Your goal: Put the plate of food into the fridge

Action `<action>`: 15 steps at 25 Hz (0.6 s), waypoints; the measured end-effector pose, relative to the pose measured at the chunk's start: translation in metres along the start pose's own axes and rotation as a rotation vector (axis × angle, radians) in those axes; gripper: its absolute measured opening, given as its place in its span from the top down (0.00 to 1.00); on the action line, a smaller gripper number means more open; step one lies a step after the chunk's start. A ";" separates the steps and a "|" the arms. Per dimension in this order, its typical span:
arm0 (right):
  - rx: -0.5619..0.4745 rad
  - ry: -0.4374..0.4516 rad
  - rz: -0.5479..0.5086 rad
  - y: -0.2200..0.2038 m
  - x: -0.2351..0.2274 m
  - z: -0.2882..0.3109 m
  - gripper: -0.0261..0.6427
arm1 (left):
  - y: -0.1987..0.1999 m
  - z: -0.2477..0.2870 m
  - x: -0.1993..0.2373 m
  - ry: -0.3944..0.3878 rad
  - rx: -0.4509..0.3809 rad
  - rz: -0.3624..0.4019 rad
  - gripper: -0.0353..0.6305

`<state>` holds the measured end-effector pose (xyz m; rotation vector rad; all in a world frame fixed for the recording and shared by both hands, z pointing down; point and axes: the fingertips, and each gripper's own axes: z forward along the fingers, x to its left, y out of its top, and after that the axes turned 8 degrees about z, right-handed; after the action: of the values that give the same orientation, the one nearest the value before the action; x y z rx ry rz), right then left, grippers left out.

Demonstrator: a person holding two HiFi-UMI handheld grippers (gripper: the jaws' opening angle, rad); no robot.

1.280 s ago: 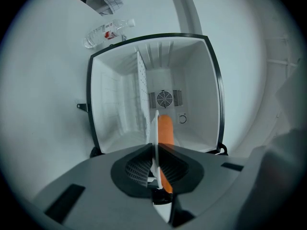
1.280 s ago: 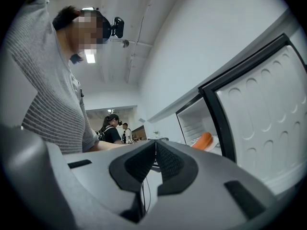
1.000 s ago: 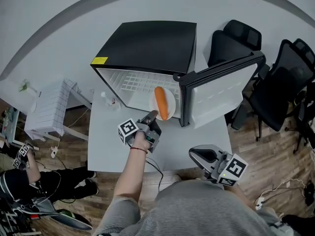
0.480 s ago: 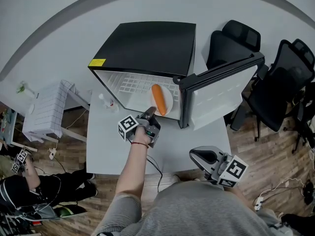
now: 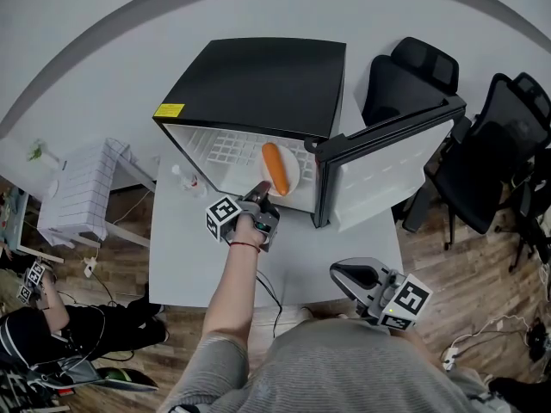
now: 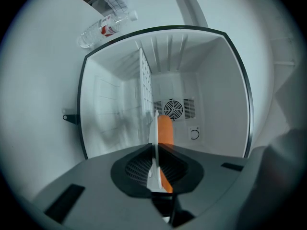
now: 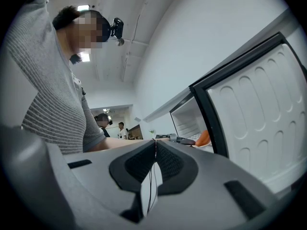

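The left gripper is clamped on the near rim of a white plate, which sits at the open mouth of the black fridge in the upper middle of the head view, with an orange, carrot-like piece of food lying along it. In the left gripper view the plate shows edge-on between narrow jaws, close beside the wire shelf; whether it touches the shelf cannot be told. The plate looks stiff and smooth, probably light, but held by one edge it hangs out from the grip and could pivot or slip, so a firm bite well onto the rim seems the right hold. The food is loose and rounded and will likely roll if the plate tips, so it should go in level. The right gripper, at the lower right, has its jaws together on nothing. A yellow label on the fridge top and a red one on the bottle are too small to read.
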<state>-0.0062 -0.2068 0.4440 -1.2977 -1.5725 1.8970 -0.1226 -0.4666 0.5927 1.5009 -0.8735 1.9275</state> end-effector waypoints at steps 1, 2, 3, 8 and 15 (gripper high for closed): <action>0.002 0.003 0.001 0.000 0.000 0.001 0.94 | 0.001 0.001 0.001 0.003 -0.004 -0.002 0.88; 0.002 0.007 0.002 0.000 0.000 0.002 0.94 | 0.002 0.001 0.001 0.006 -0.008 -0.005 0.88; 0.003 0.010 0.003 -0.001 0.000 0.002 0.94 | 0.003 0.002 0.002 0.010 -0.013 -0.007 0.88; 0.018 0.029 0.009 -0.005 -0.001 0.009 0.94 | 0.008 0.011 0.004 0.025 -0.030 -0.014 0.88; 0.067 0.104 0.053 -0.018 0.004 0.023 0.94 | 0.009 0.019 0.007 0.032 -0.038 -0.018 0.88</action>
<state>-0.0321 -0.2117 0.4577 -1.3977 -1.4246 1.8648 -0.1187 -0.4866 0.6018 1.4475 -0.8745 1.9060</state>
